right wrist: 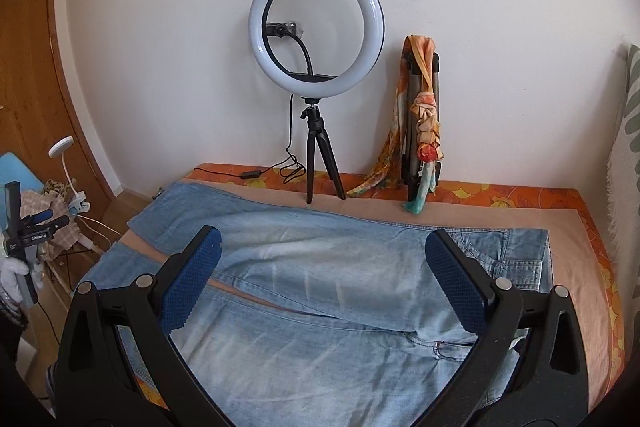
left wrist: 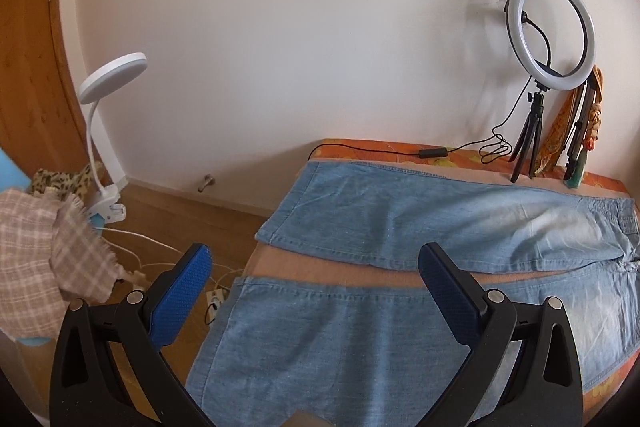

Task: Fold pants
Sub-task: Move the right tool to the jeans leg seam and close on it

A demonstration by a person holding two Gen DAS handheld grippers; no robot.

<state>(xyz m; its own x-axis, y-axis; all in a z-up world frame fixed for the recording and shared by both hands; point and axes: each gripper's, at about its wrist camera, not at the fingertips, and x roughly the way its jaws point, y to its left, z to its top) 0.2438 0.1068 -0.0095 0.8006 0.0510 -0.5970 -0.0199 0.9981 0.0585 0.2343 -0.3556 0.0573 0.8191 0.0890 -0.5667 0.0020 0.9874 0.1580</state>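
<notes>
Right wrist view: pants (right wrist: 320, 267) spread flat across the bed (right wrist: 572, 259), legs toward its left edge.
Right gripper (right wrist: 322, 279): fingers apart, empty.
Left gripper (left wrist: 316, 291): fingers apart, empty.
Progress: no fold made yet.

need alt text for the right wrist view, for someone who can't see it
Light blue denim pants lie flat and unfolded, legs spread apart, on an orange floral bedspread, seen between the open blue-padded fingers of the right claw. Behind them a white ring light on a black tripod stands against a white wall.
</notes>
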